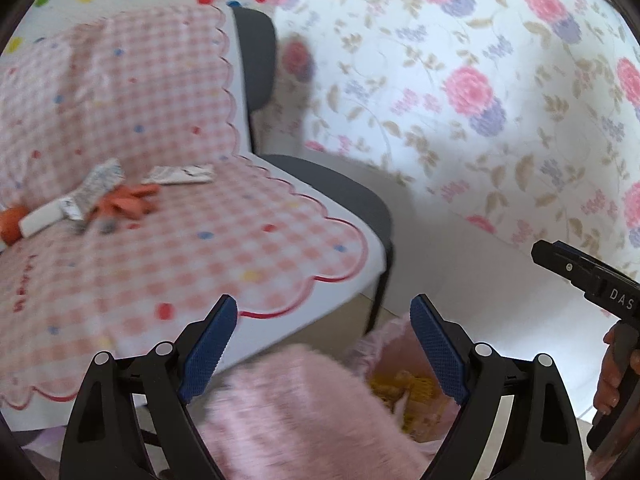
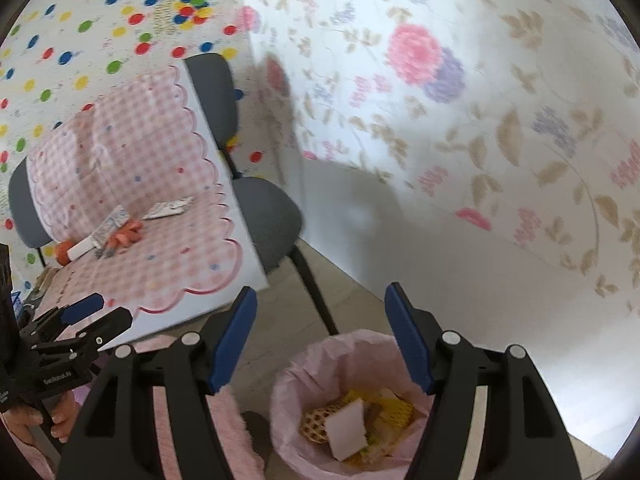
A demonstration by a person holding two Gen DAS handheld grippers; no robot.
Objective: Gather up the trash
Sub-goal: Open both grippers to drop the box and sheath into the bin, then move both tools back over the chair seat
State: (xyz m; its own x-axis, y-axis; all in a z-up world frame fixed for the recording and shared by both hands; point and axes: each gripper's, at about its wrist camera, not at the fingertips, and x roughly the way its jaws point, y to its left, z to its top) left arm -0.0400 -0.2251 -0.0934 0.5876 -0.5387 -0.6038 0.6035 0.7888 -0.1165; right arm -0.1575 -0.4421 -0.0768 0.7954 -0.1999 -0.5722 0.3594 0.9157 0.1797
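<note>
Right wrist view: right gripper (image 2: pixel 320 340) spread wide, empty, above pink-lined bin (image 2: pixel 288 396) (already holding scraps); left gripper (image 1: pixel 324 356) likewise released; wrappers (image 2: pixel 116 226) remain on chair cloth (image 2: pixel 160 264).

Right gripper (image 2: pixel 320 340) jaws apart, over pink-lined bin (image 2: pixel 288 408)

Bright, soft daylight, both views blurred.
Motion blur smears the floral wall (image 2: pixel 460 120); fisheye edges bend and darken.
</note>
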